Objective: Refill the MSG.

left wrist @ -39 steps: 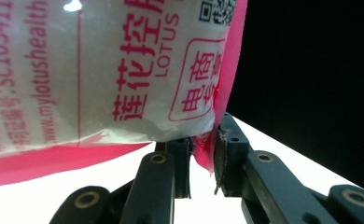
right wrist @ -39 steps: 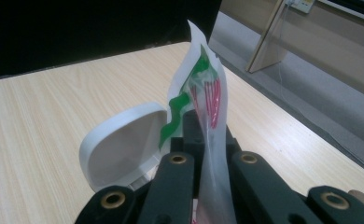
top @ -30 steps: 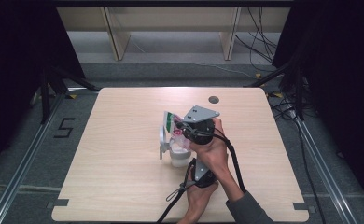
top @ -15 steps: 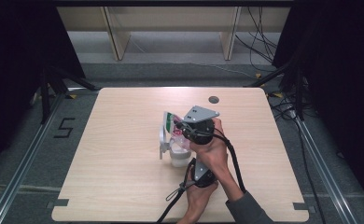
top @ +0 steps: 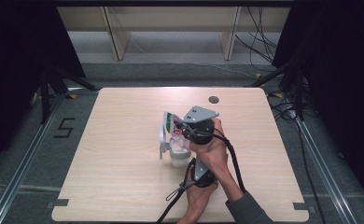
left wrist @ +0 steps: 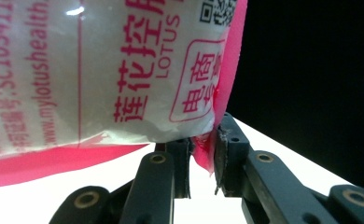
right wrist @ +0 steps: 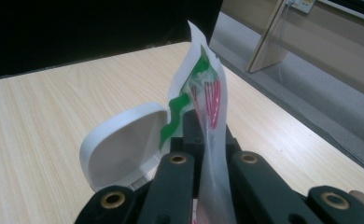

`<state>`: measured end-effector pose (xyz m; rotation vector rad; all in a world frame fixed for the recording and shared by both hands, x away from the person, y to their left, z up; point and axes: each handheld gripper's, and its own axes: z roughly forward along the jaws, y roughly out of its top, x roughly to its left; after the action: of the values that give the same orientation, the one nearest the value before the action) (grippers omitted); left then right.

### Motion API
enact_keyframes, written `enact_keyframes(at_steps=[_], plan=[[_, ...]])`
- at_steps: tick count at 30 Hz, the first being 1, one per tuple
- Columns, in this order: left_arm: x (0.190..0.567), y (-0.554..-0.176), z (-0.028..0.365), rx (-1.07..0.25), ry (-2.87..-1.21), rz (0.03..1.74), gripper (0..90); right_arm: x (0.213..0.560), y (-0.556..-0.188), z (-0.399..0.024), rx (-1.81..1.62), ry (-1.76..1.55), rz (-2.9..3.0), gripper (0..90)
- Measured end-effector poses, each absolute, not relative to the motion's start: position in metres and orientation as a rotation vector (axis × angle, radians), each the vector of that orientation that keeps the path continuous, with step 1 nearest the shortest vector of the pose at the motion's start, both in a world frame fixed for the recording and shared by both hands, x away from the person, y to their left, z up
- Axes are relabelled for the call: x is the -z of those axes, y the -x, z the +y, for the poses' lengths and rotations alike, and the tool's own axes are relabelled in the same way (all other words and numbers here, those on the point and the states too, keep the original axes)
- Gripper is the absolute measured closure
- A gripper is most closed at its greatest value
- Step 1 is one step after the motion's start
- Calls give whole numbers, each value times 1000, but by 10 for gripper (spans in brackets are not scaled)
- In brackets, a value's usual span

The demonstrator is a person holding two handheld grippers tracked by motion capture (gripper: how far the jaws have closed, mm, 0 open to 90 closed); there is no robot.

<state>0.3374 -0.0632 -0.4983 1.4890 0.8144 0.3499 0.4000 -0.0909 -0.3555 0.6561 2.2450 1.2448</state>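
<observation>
A clear pouch (top: 170, 122) with green and red print stands upright over a white tub (top: 180, 159) whose lid (top: 162, 140) is flipped open, at the middle of the table. My right gripper (top: 178, 129), topped by a grey plate, is shut on the pouch's upper film (right wrist: 207, 93), with the white lid (right wrist: 119, 144) beside its jaws. From below, my left gripper (top: 186, 153) pinches the pouch's pink lower corner (left wrist: 207, 140). Red lettering covers the pouch face (left wrist: 101, 70). Both hands crowd together over the tub.
The wooden table (top: 119, 186) has a dark round hole (top: 213, 99) near its far edge. Black cables (top: 173, 196) trail off the front edge. Wooden shelf legs (top: 117, 42) and floor cables (top: 264, 42) lie beyond the table.
</observation>
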Motion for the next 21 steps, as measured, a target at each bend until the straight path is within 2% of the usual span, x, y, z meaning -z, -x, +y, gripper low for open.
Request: enact_keyframes(at_steps=[21], plan=[[498, -338, -63, -346, -1485, 815, 774, 356, -401, -91, -1250, -650, 2226, 895]])
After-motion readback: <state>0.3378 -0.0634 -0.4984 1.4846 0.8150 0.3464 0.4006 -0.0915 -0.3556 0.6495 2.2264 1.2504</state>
